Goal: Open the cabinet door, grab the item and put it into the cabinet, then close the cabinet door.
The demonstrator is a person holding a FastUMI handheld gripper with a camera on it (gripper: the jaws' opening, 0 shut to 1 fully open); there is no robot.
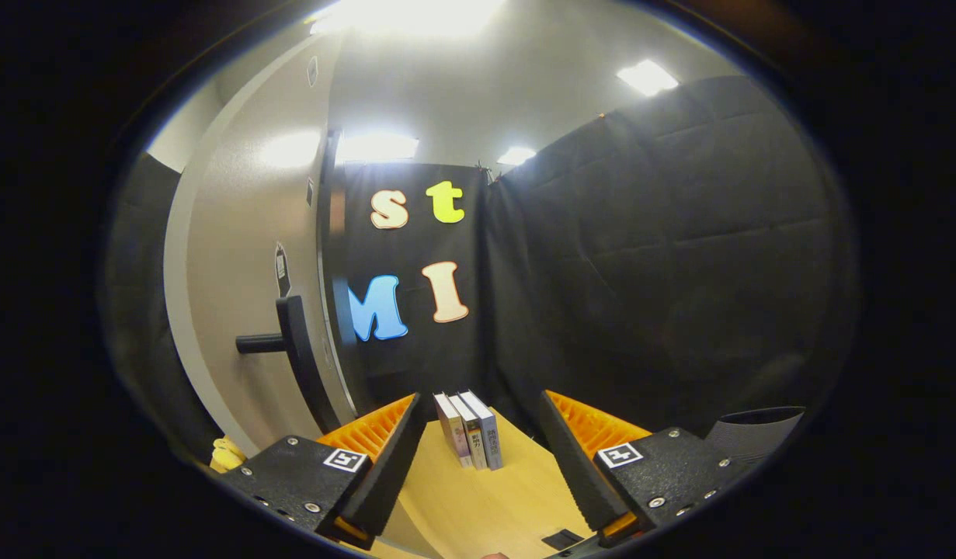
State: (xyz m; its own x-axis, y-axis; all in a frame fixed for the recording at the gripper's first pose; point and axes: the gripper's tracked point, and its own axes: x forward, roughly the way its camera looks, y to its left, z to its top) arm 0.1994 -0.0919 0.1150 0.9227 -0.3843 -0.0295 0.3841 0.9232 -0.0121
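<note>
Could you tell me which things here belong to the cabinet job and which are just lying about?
Job: cabinet door, its handle, books ahead of the open hand-held gripper.
Lying about: yellow item, dark ribbed thing, small black object.

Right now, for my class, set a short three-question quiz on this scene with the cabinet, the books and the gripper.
1. True or false: the gripper is shut on a book.
2. How many upright books stand on the pale wooden table?
3. The black bar handle on the grey cabinet door lies: A) beside the left finger B) beyond the right finger C) between the fingers.

Key: 1 false, its fingers are open and hold nothing; 2 three; 3 A.
</note>
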